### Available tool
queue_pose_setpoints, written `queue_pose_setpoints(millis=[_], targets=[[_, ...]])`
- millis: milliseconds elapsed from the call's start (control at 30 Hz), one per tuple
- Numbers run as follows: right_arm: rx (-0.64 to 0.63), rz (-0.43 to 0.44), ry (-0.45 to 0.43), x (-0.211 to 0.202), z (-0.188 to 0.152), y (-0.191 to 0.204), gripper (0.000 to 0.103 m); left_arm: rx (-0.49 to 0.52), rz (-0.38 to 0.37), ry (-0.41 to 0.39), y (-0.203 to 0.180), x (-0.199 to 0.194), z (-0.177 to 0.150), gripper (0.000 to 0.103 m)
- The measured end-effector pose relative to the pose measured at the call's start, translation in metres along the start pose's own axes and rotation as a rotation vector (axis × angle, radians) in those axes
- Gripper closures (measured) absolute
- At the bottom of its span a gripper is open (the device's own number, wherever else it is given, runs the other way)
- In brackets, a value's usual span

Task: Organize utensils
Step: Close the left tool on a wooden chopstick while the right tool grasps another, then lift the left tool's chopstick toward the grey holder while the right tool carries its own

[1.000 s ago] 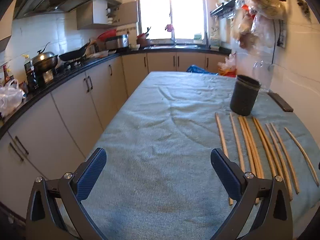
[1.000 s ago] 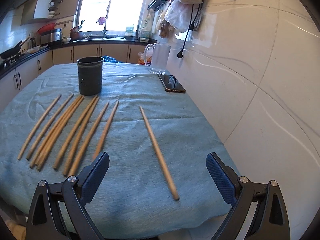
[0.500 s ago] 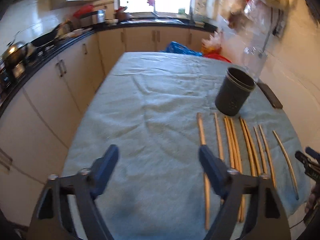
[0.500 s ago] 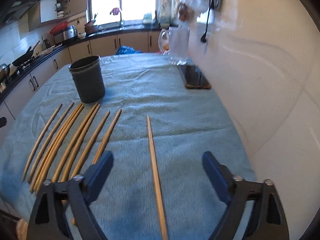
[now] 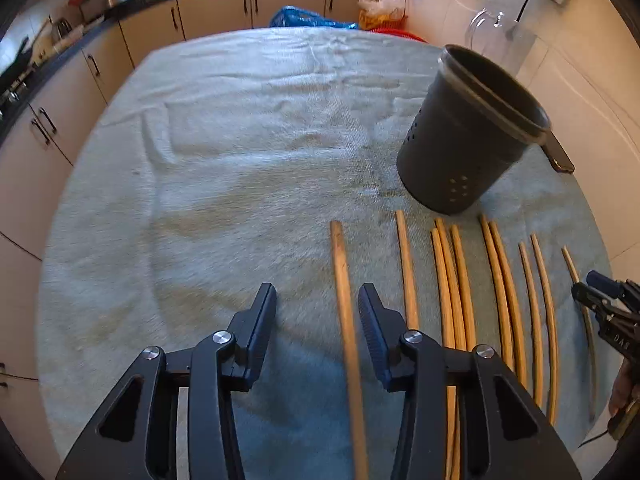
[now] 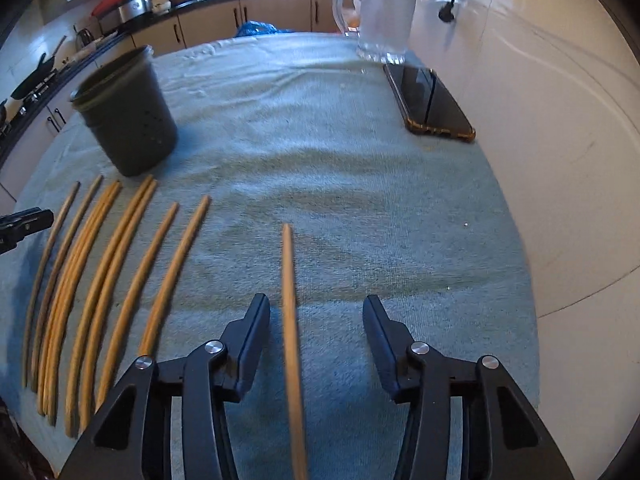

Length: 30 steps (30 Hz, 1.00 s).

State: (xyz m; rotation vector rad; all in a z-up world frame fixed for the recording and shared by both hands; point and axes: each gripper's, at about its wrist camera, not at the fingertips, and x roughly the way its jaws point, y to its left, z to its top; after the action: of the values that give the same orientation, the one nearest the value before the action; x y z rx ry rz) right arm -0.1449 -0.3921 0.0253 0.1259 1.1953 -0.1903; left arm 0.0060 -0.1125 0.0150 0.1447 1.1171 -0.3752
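Note:
Several wooden chopsticks (image 5: 452, 280) lie side by side on the teal cloth, in front of a dark perforated holder cup (image 5: 468, 136). My left gripper (image 5: 318, 320) is open, low over the cloth, with the leftmost chopstick (image 5: 344, 300) between its fingers near the right one. My right gripper (image 6: 316, 336) is open and straddles the lone rightmost chopstick (image 6: 290, 300). The cup (image 6: 128, 116) and the other chopsticks (image 6: 100, 268) lie to its left. The right gripper also shows at the right edge of the left wrist view (image 5: 608, 312).
A phone (image 6: 430, 100) lies on the cloth by the white wall. A glass jug (image 6: 380, 12) stands behind it. Kitchen cabinets (image 5: 240, 4) run along the far and left sides. The cloth's front edge (image 6: 24, 408) is close to the chopstick ends.
Both grippers have come down and forward toward the cloth and narrowed somewhat. The left now frames the leftmost chopstick and the right frames the rightmost one.

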Motion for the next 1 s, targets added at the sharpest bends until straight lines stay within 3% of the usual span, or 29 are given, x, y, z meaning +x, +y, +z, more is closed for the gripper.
queue_pose_setpoints(millis=[233,267,300,333,367,533,1000], targets=[[-0.032,-0.013,0.019,0.003,0.011,0.006,0.063,0.057,0.044,0.007,-0.015,0.015,0.012,0.064],[-0.032,-0.006,0.019,0.004,0.012,0.008,0.07,0.06,0.054,-0.001,-0.017,0.015,0.012,0.069],[-0.032,0.01,0.019,0.004,0.011,0.01,0.076,0.063,0.072,-0.013,-0.018,0.015,0.011,0.083],[-0.033,0.03,0.016,0.004,0.011,0.012,0.09,0.063,0.08,-0.018,-0.016,0.014,0.011,0.095],[-0.041,0.028,0.013,0.005,0.011,0.015,0.096,0.058,0.071,-0.019,-0.015,0.013,0.01,0.096],[-0.047,0.065,-0.025,-0.005,0.005,0.023,0.097,-0.003,0.029,-0.064,-0.005,-0.006,0.002,0.096],[-0.015,0.147,-0.377,-0.133,-0.037,0.025,0.096,-0.004,-0.015,-0.338,-0.019,-0.142,-0.069,0.096]])
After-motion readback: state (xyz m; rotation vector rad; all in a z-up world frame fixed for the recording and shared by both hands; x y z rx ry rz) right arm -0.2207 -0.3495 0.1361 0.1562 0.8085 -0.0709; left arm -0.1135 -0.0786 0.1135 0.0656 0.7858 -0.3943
